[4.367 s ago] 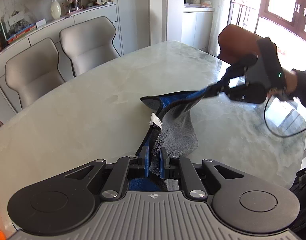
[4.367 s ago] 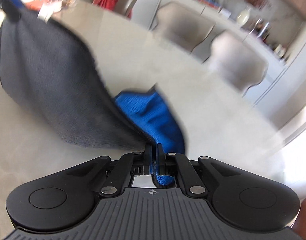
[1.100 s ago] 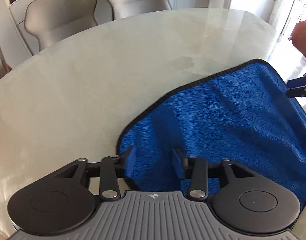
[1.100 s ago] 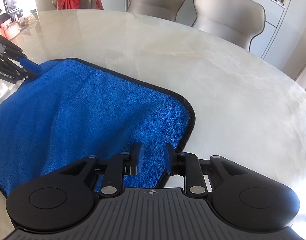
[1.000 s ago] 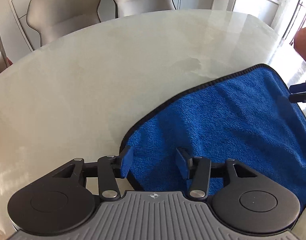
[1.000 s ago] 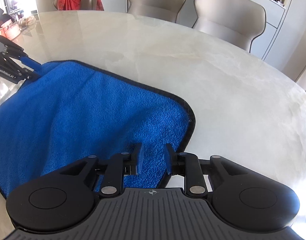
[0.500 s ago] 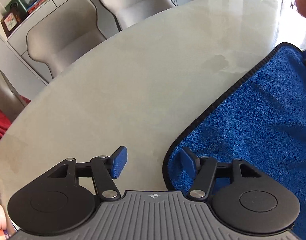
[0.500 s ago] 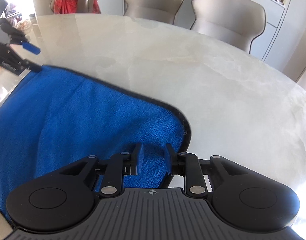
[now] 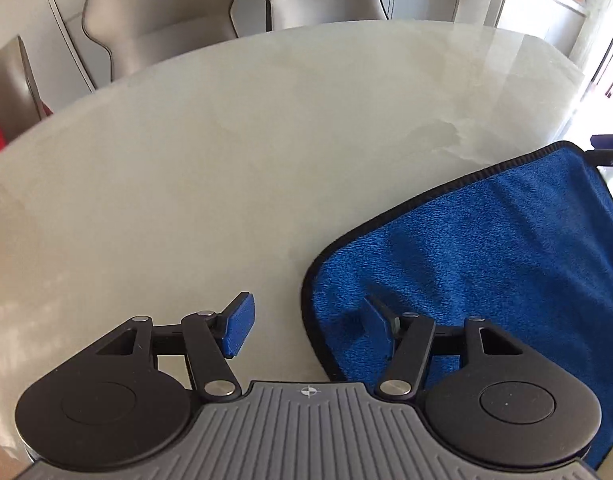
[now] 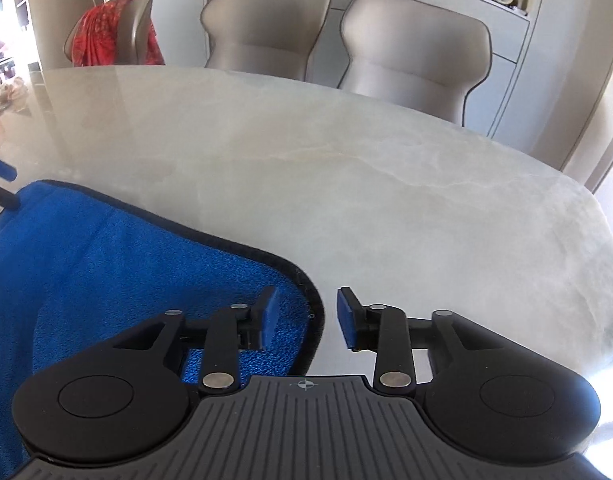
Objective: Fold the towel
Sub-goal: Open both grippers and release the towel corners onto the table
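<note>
My left gripper has its jaws spreading wide with nothing pinched: one blue pad hangs over bare stone, the other over the rounded corner of the blue towel. My right gripper is also opening, less wide, and straddles the towel's black-trimmed corner edge without pressing on it. The towel lies flat on the pale marble table, blue pile up, spanning the stretch between my two tools. Past the far rim stand grey upholstered chairs, and a red cloth drapes over another chair at the left.
</note>
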Available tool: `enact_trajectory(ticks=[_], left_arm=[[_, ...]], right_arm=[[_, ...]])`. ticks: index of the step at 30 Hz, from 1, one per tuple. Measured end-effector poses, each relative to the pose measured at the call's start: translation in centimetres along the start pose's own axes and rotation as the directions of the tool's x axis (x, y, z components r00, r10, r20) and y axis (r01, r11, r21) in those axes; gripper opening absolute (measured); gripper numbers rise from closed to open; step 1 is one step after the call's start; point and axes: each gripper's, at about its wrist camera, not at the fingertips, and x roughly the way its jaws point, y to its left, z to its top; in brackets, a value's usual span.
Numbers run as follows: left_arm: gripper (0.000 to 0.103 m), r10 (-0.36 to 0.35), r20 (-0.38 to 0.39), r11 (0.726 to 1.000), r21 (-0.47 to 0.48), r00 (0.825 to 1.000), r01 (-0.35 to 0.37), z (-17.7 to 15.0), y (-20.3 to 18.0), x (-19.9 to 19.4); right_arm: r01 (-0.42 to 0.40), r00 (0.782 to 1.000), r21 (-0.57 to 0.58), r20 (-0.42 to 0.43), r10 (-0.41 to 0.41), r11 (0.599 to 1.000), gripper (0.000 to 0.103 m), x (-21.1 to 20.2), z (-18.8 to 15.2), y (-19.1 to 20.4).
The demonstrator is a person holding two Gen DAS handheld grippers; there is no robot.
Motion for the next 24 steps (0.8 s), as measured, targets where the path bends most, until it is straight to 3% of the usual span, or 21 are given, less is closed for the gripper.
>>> enact_trajectory(ticks=[3,7,12,14,17,22,24], left_arm=[[0.073,0.015,-0.007,1.000,-0.012,1.000,-0.015,0.2,0.0,0.4],[0.072,0.001,-0.007,0.999,-0.037,1.000,-0.001,0.2,0.4,0.6],[0.041,-0.032,0.006,0.999,0.011,0.999,0.032,0.2,-0.3,0.4],[0.033,-0.039,0.005,0.999,0.017,0.999,0.039,0.4,-0.6,0.5],[0.007,-0.067,0.008,0.998,0.011,0.998,0.066,0.5,-0.7,0.5],[0.006,-0.007,0.027,0.998,0.069,1.000,0.005,0.4,-1.2,-0.6],[0.006,0.011,0.029,0.996,0.090,1.000,-0.013,0.5,-1.5,-0.6]], right_arm=[[0.000,1.000,0.012,-0.002,0.000,1.000,0.040,0.3,0.0,-0.2],[-0.007,1.000,0.010,-0.004,0.007,1.000,0.040,0.7,-0.1,-0.3],[-0.008,1.000,0.015,-0.009,0.008,1.000,0.040,1.1,-0.3,-0.3],[-0.010,1.000,0.018,-0.010,0.010,1.000,0.040,1.2,-0.3,-0.3],[-0.010,1.000,0.016,-0.009,0.010,1.000,0.040,1.3,-0.4,-0.3],[-0.027,1.000,0.019,-0.002,0.027,0.999,0.039,1.3,-0.7,-0.4],[-0.049,0.999,0.032,-0.004,0.049,0.998,0.028,1.4,-0.8,-0.7]])
